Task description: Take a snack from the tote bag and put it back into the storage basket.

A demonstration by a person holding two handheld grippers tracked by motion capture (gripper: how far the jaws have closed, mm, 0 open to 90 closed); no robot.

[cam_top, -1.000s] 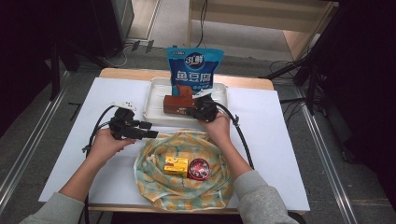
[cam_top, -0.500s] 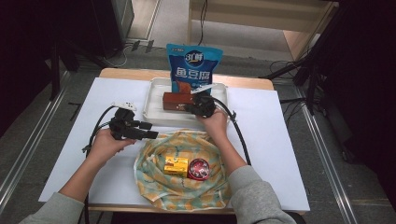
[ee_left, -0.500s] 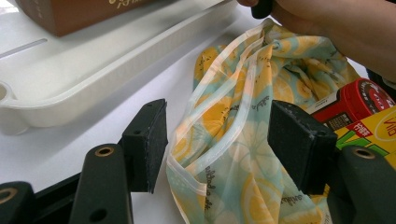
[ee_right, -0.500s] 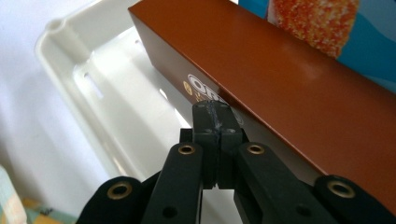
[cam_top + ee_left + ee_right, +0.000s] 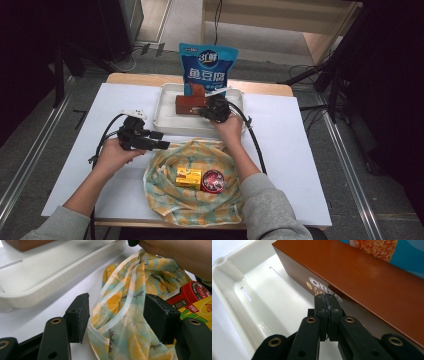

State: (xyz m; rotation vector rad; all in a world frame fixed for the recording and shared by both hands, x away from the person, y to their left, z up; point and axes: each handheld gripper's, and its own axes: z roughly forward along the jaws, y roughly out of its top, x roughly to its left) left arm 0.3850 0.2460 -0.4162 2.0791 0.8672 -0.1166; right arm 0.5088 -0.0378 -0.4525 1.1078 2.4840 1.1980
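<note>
1. The right gripper (image 5: 209, 111) is seen over the white tray (image 5: 167, 121) at the far middle of the table; its jaws are pressed together with nothing between them, the tips just at the side of the brown biscuit box (image 5: 372, 290).
2. The box lies in the tray with its long axis running left to right, directly ahead of the shut jaws — a push along the tray seems more likely than a grasp.
3. The left gripper (image 5: 159, 145) is held with jaws spread apart around a fold of the yellow cloth (image 5: 125, 322), not yet closed on it.
4. On the cloth, nearer the person, a yellow box (image 5: 188, 177) and a red tin (image 5: 213, 180) are resting.
5. The right hand is clearly the nearer one to the biscuit box — the blue bag (image 5: 207, 67) stands just behind it.
</note>
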